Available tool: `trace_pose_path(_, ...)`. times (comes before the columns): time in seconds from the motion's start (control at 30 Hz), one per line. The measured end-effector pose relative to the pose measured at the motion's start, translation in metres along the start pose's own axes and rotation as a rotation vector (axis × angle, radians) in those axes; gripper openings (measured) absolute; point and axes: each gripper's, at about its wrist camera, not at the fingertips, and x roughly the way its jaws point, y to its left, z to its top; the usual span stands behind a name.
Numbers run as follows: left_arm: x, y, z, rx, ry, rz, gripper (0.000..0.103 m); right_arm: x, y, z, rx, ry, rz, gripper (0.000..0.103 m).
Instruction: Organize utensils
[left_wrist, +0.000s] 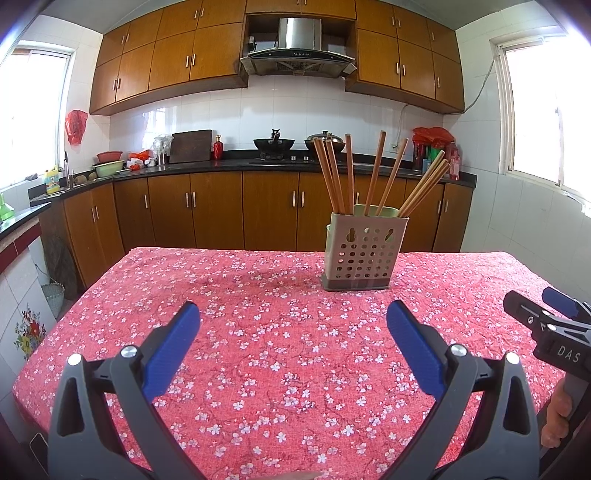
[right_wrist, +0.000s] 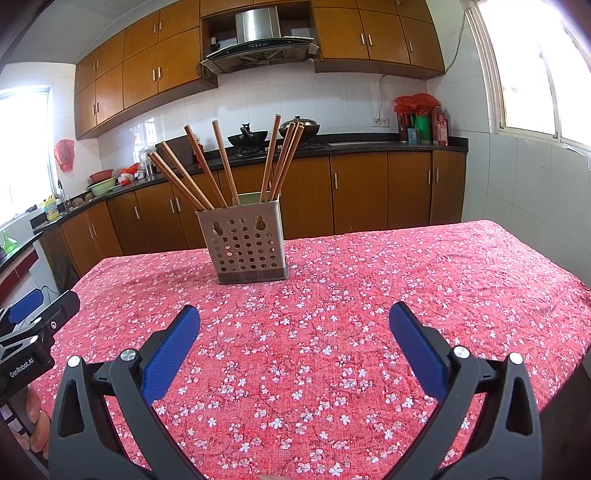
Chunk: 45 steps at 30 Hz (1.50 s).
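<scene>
A perforated beige utensil holder (left_wrist: 364, 251) (right_wrist: 246, 243) stands upright on the red floral tablecloth (left_wrist: 258, 332) (right_wrist: 369, 295). Several wooden chopsticks (left_wrist: 375, 173) (right_wrist: 221, 166) lean out of it in different directions. My left gripper (left_wrist: 293, 314) hangs open over the cloth, well short of the holder and a little to its left, nothing between its blue pads. My right gripper (right_wrist: 295, 317) is also open and empty, short of the holder and to its right. Each gripper shows at the edge of the other's view, the right gripper (left_wrist: 543, 314) and the left gripper (right_wrist: 40, 314).
Behind the table runs a black kitchen counter (left_wrist: 236, 164) with brown cabinets, a wok (left_wrist: 274, 143) on the stove, a cutting board and bowls. Windows flank both sides. A person's hand (left_wrist: 557, 413) holds the right gripper's handle. The table's edges fall off at left and right.
</scene>
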Motion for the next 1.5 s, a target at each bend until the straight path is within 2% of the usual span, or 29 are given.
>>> trace_pose_path(1.5, 0.0008, -0.0014, -0.0013, 0.004, 0.003, 0.003, 0.099, 0.0009, 0.0018, -0.0033, 0.007, 0.003, -0.003, 0.101)
